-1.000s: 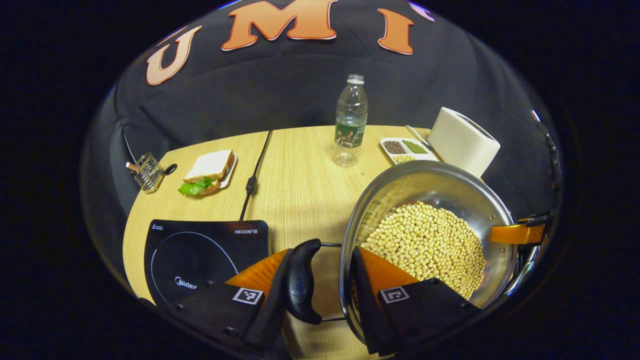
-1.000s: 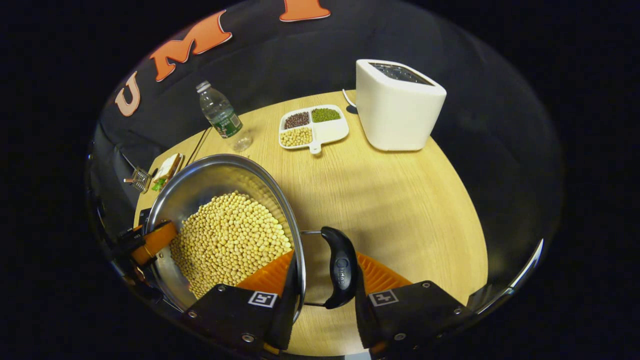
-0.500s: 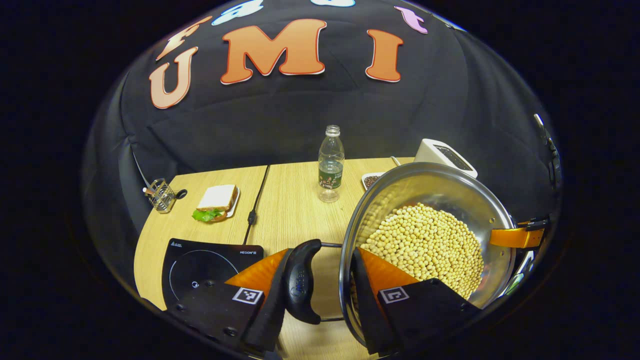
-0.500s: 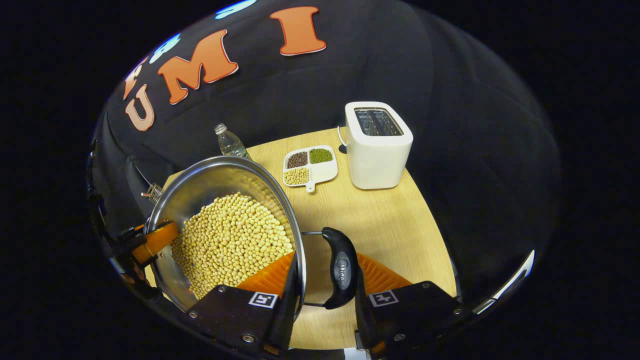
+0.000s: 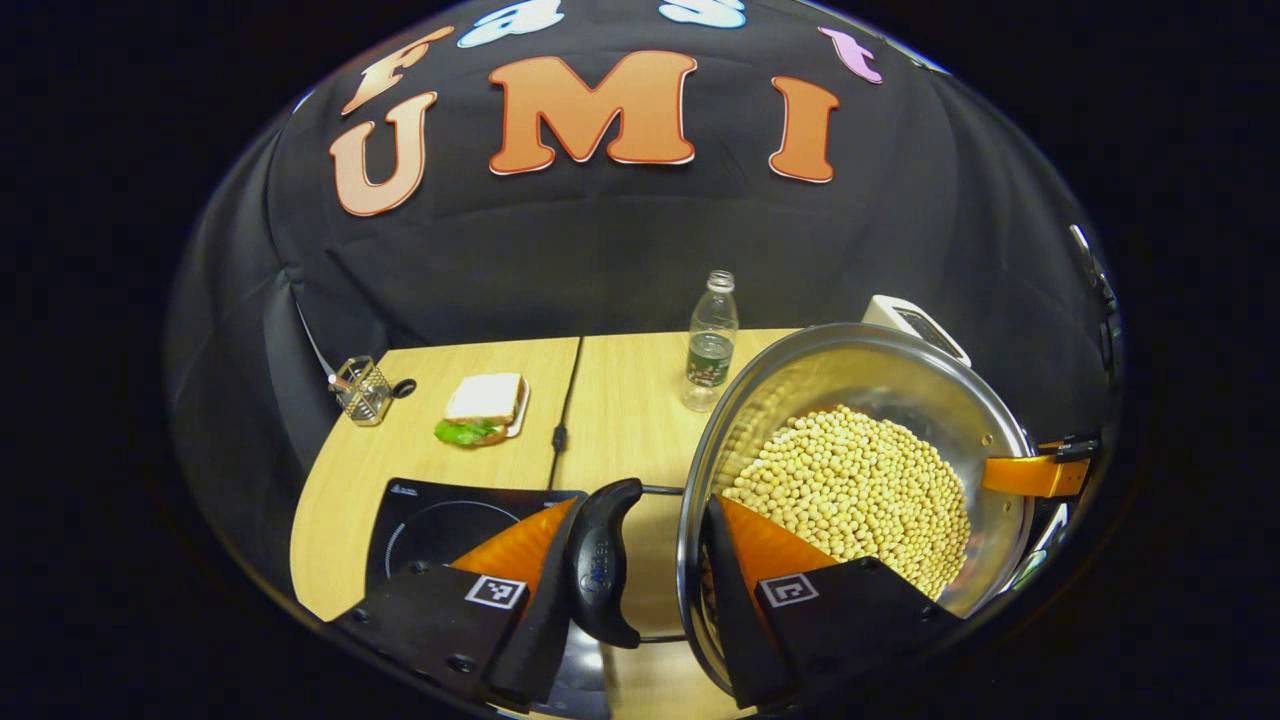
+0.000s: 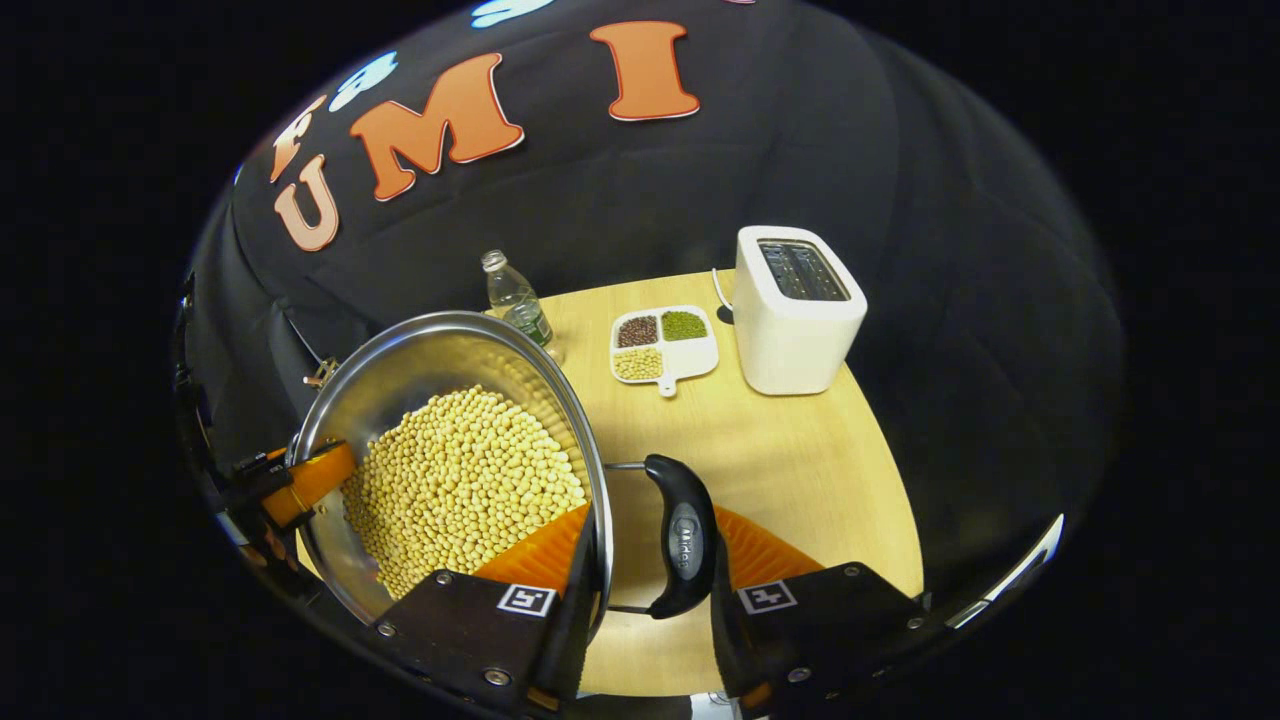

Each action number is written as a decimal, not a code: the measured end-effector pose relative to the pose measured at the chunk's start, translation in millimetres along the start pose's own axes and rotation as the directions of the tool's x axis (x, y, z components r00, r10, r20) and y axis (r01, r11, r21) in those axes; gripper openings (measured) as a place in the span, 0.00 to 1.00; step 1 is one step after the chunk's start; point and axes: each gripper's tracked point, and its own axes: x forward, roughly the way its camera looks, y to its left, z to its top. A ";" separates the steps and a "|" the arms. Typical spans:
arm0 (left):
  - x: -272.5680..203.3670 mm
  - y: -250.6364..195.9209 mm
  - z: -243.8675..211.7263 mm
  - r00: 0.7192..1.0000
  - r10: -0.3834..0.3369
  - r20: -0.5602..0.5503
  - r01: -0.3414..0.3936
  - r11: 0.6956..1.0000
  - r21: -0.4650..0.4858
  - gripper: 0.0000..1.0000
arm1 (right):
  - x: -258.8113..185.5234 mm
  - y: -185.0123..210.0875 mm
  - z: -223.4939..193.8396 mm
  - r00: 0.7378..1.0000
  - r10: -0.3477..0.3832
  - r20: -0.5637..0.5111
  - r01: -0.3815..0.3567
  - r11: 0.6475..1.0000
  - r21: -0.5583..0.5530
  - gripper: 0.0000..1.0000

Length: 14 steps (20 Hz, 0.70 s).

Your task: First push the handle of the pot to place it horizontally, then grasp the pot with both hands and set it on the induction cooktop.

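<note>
In the left gripper view, the left gripper (image 5: 640, 585) is closed on the pot (image 5: 860, 380), one finger pressing the outer side of the black side handle (image 5: 600, 575) and the other inside the rim against the wall, so handle and rim are pinched between them. The pot is steel and holds a heap of soybeans (image 5: 850, 500); it is held above the table (image 5: 620, 410), clear of the cooktop (image 5: 440, 520), which lies below and to the left of the handle, partly hidden by the finger. At the pot's far rim a finger of the right gripper (image 5: 1035, 472) shows, reaching over the edge. Farther back stand a bottle (image 5: 709, 342), a sandwich (image 5: 484, 408) on a plate, a wire holder (image 5: 362, 389) and a cord (image 5: 563, 420); the toaster (image 5: 915, 322) peeks over the pot's rim. In the right gripper view, the right gripper (image 6: 645, 590) is clamped the same way on the opposite handle (image 6: 683, 535) and rim, one finger inside the pot (image 6: 430, 370) beside the soybeans (image 6: 460, 485), the other on the handle's outer side. The left gripper's finger (image 6: 305, 482) shows at the far rim. Beyond lie a divided dish (image 6: 665, 340) of beans, the toaster (image 6: 797, 315) just beside it, and the bottle (image 6: 515, 300) behind the pot, all on the table (image 6: 800, 470).
</note>
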 end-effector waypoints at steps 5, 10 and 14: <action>6.9 71.1 -3.9 1.000 0.000 -0.019 0.000 0.999 -0.032 0.69 | 9.3 70.9 1.8 1.000 -0.012 -0.003 0.012 1.000 -0.024 0.52; 2.8 139.3 -7.8 0.999 0.032 -0.019 -0.033 0.997 -0.070 0.70 | 25.0 137.5 0.9 1.000 0.005 0.002 -0.005 0.999 -0.048 0.52; 0.6 172.0 -12.7 0.997 0.064 -0.039 -0.067 0.994 -0.085 0.71 | 43.3 178.8 -4.8 1.000 0.026 -0.004 -0.026 0.998 -0.064 0.52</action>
